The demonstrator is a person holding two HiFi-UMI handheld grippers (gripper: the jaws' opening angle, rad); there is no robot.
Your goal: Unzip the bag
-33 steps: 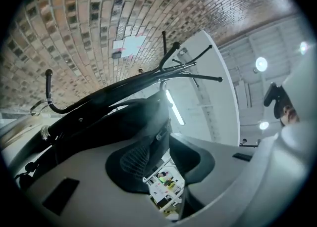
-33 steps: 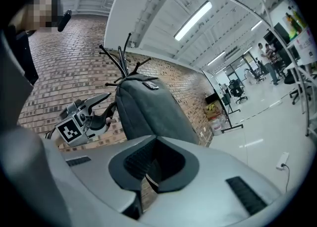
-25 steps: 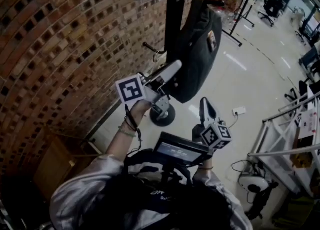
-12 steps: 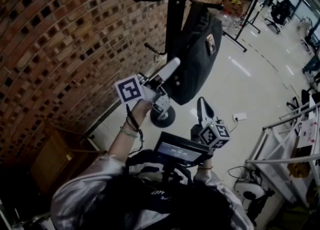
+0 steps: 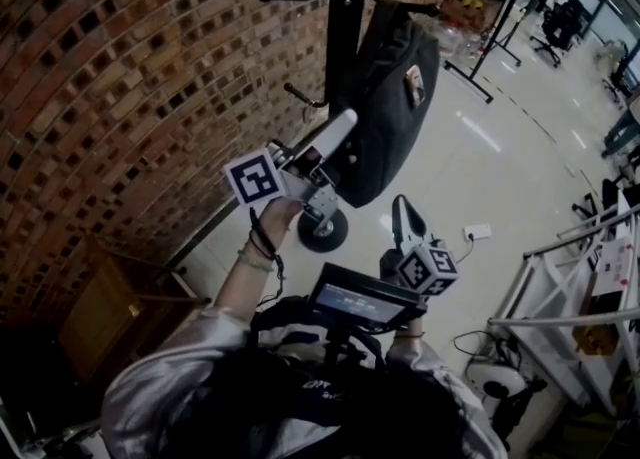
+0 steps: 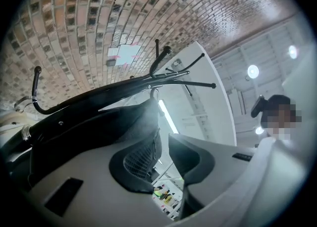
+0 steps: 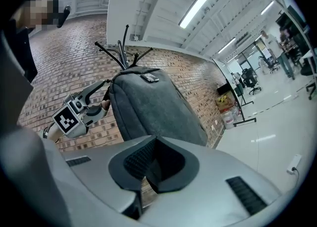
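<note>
Bag (image 5: 385,97) hangs from the stand (image 5: 340,7), held by neither gripper: left gripper (image 5: 340,132) beside it, jaws apart, just narrowing on nothing; right gripper (image 5: 400,207) below, jaws together, empty; risk: the bag swings and the zip pull is missed.

cloth, metal, brick
bag (image 5: 385,117) matt dark cloth; coat rack (image 5: 341,37) smooth black metal; brick wall (image 5: 120,77) rough; floor (image 5: 500,147) glossy.

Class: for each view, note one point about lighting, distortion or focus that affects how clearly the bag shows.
Head view: the brick wall bows from the wide lens, the bag is dark against pale floor. Left gripper view: bag close, blurred, backlit by a ceiling lamp. Right gripper view: bag evenly lit, sharp.
</note>
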